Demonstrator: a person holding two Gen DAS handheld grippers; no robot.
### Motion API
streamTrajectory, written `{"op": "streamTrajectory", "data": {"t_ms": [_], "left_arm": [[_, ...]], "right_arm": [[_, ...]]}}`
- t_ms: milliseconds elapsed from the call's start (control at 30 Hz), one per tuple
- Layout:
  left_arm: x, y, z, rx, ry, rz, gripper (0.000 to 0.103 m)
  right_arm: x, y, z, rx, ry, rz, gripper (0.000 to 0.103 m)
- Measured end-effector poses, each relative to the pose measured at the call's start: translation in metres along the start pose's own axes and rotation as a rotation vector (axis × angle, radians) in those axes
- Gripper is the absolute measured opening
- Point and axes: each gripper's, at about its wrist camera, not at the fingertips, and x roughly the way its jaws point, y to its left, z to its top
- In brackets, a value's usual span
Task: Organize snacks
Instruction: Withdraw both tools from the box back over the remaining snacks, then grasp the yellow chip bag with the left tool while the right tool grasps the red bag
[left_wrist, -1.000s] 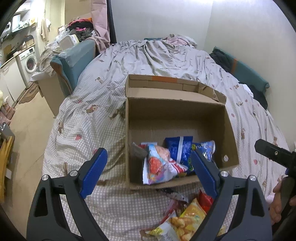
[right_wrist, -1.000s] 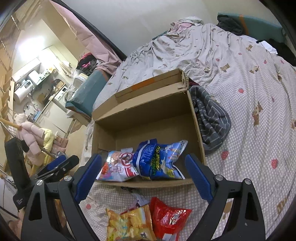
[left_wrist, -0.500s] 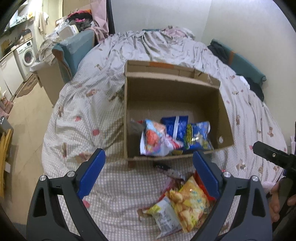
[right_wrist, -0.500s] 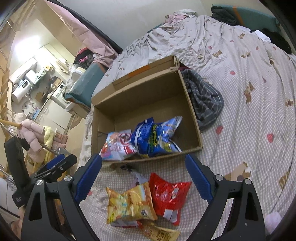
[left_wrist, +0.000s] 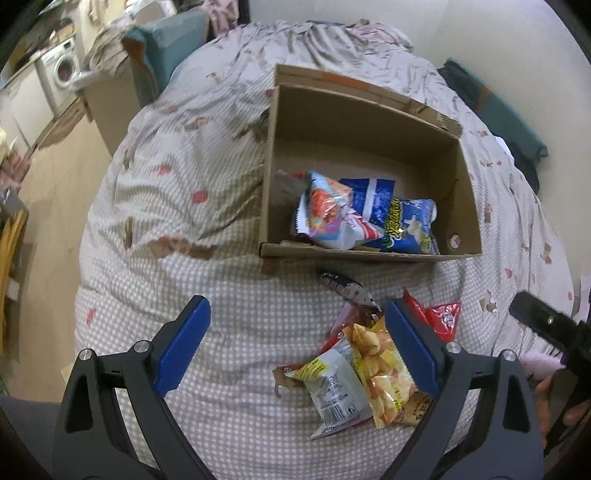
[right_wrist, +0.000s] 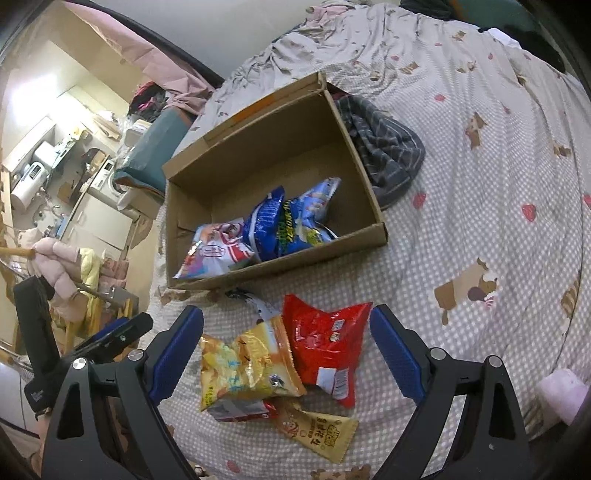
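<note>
Both grippers have dropped toward the loose pile, jaws wide apart, nothing between them. Yellow bag and red bag lie on the bedspread before the box: light, crinkly, crushable; pinch a sealed edge.

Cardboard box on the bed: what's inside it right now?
The cardboard box holds a pink-and-white snack bag and two blue bags, piled at its near side. Anything beneath them is covered; the far floor is bare.
</note>
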Motion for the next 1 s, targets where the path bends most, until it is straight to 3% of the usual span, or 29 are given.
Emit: {"op": "streamTrajectory", "data": {"t_ms": [233, 333, 367, 533, 633, 700, 767, 900, 933, 1000], "left_arm": [[0.026, 0.000, -0.008, -0.042, 0.117, -0.040, 0.094], [0.037, -0.016, -0.015, -0.030, 0.171, -0.138, 0.094], [0.044, -0.025, -0.017, -0.010, 0.197, -0.159, 0.094], [0.077, -0.068, -0.030, 0.134, 0.281, -0.111, 0.094], [0.083, -0.086, -0.034, 0.195, 0.268, -0.108, 0.093], [0.083, -0.095, -0.038, 0.237, 0.243, -0.091, 0.085], [0.087, -0.101, -0.043, 0.272, 0.257, -0.078, 0.065], [0.084, -0.102, -0.044, 0.267, 0.253, -0.086, 0.050], [0.081, -0.101, -0.043, 0.262, 0.250, -0.097, 0.042], [0.070, -0.095, -0.040, 0.237, 0.235, -0.122, 0.040]], "right_arm": [[0.008, -0.011, -0.002, 0.043, 0.028, -0.017, 0.094], [0.011, -0.015, 0.000, 0.061, 0.032, -0.023, 0.094], [0.011, -0.016, 0.000, 0.066, 0.034, -0.023, 0.094], [0.011, -0.019, 0.001, 0.071, 0.036, -0.030, 0.094], [0.010, -0.023, 0.001, 0.084, 0.033, -0.033, 0.094], [0.009, -0.026, 0.001, 0.093, 0.030, -0.038, 0.094], [0.009, -0.028, 0.002, 0.101, 0.028, -0.041, 0.094], [0.008, -0.031, 0.003, 0.108, 0.026, -0.042, 0.094], [0.008, -0.031, 0.003, 0.110, 0.027, -0.038, 0.094], [0.008, -0.031, 0.003, 0.112, 0.028, -0.033, 0.094]]}}
